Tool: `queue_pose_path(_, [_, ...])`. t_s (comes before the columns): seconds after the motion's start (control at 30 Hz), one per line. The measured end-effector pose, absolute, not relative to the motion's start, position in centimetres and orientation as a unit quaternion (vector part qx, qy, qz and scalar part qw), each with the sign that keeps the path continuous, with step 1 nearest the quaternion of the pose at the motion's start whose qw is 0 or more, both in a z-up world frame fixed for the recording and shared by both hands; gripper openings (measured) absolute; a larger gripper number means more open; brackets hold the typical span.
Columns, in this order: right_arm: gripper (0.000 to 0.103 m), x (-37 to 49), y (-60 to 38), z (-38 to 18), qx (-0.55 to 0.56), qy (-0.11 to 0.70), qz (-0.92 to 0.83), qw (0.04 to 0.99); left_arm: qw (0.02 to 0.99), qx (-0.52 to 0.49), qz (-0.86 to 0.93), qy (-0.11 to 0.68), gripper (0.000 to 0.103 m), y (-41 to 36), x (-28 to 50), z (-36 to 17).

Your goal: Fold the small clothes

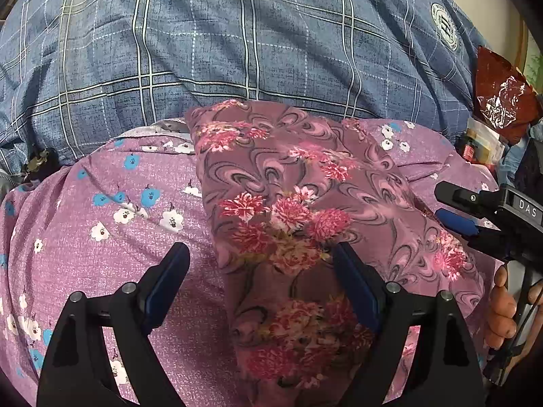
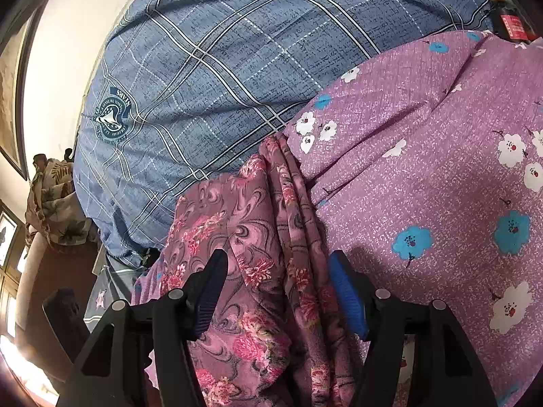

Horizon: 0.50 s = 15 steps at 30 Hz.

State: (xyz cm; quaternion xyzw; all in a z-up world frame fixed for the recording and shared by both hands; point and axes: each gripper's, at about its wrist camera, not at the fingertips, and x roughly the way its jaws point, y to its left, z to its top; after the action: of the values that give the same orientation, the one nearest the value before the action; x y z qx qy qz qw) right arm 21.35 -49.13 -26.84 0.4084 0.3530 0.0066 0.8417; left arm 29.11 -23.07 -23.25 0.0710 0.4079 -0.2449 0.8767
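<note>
Left claw (image 1: 259, 264) stands wide, its two blue-padded fingers straddling the near end of the folded rose-print cloth (image 1: 288, 210) without pressing it; how close the tips come to the fabric is hard to judge. Right claw (image 2: 276, 271) is spread too, with the cloth's bunched folds (image 2: 271, 224) between its fingers; neither pad visibly presses on them. In the left wrist view it enters from the right edge, mostly cut off, with part of a hand (image 1: 502, 308) on its handle.

One folded cloth lies on a purple sheet (image 1: 112, 183) printed with white and blue flowers, spread on the bed. Its lower end runs under the claws, out of sight. Beyond it lies a blue plaid cover (image 1: 237, 44) bearing round crests, two in the left view.

Far right, a red crinkled packet (image 1: 502, 98) and small boxes are too cramped to read. In the right wrist view, a leaf-print fabric heap (image 2: 56, 200) sits at the far left, blurred.
</note>
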Motion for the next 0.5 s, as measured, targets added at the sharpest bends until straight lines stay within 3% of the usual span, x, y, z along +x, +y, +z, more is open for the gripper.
queue_pose_path(0.5, [0.066,21.30,-49.04,-26.98,0.401,0.361,0.000,0.842,0.876,0.077,-0.244,0.408,0.087,-23.24,28.96,-23.43])
